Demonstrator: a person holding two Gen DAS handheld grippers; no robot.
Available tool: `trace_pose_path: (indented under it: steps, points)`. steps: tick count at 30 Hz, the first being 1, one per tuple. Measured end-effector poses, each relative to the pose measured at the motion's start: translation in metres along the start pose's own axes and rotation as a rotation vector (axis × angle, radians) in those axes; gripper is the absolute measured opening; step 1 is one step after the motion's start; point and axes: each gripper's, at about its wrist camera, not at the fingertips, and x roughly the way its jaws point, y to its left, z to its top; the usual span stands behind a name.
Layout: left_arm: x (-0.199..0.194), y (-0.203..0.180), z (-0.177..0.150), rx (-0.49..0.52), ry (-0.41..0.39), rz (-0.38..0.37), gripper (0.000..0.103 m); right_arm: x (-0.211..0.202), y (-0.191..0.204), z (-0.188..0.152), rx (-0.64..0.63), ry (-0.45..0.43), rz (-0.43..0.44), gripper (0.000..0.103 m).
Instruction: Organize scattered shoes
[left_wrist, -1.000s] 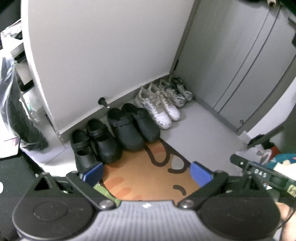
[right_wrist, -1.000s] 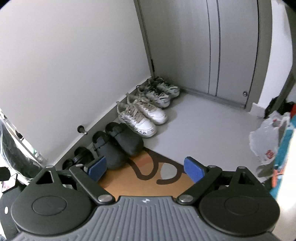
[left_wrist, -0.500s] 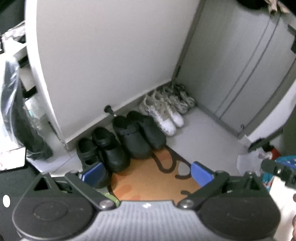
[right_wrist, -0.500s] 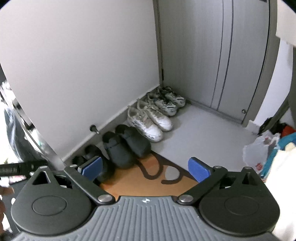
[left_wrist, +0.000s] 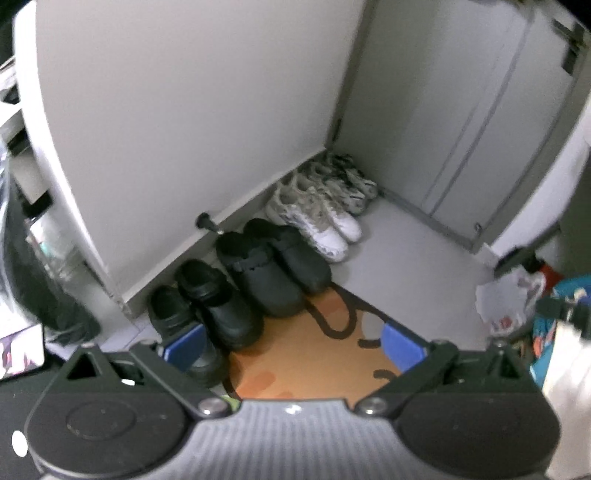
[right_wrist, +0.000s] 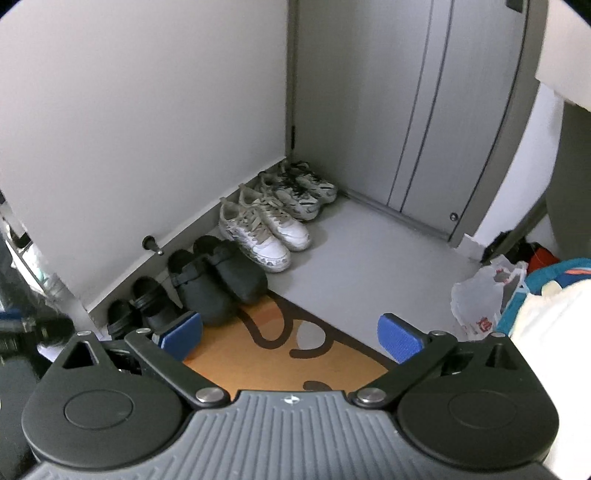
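Both claws have risen; my left claw (left_wrist: 293, 341) and right claw (right_wrist: 290, 334) gape empty. Four shoe pairs (right_wrist: 236, 243) line the wall upper-left, toes pointing lower-right.

Right gripper (right_wrist: 289, 338): jaws spread wide, blue pads empty, above the mat.
Mat (right_wrist: 280, 354): orange with dark lines, on the grey floor (right_wrist: 369, 266).
Shoe row along the wall (right_wrist: 147, 110): black sandals (right_wrist: 140, 308), black clogs (right_wrist: 218, 280), white sneakers (right_wrist: 264, 232), patterned sneakers (right_wrist: 299, 188) in the corner.
Floor's right edge: white plastic bag (right_wrist: 480, 299).
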Motion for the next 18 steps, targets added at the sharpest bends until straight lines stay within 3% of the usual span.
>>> trace_pose_path:
  steps: [11, 15, 18]
  points:
    - [0.012, 0.012, 0.002, 0.030, -0.017, -0.016, 0.102, 0.012, 0.010, 0.023, 0.117, 0.024, -0.030, 0.103]
    - [0.016, 0.020, 0.005, -0.028, -0.020, -0.009, 0.102, 0.018, 0.019, 0.017, 0.149, 0.049, -0.050, 0.103]
    - [0.023, 0.026, 0.008, -0.045, 0.012, 0.009, 0.102, 0.022, 0.030, 0.005, 0.159, 0.100, 0.039, 0.103]
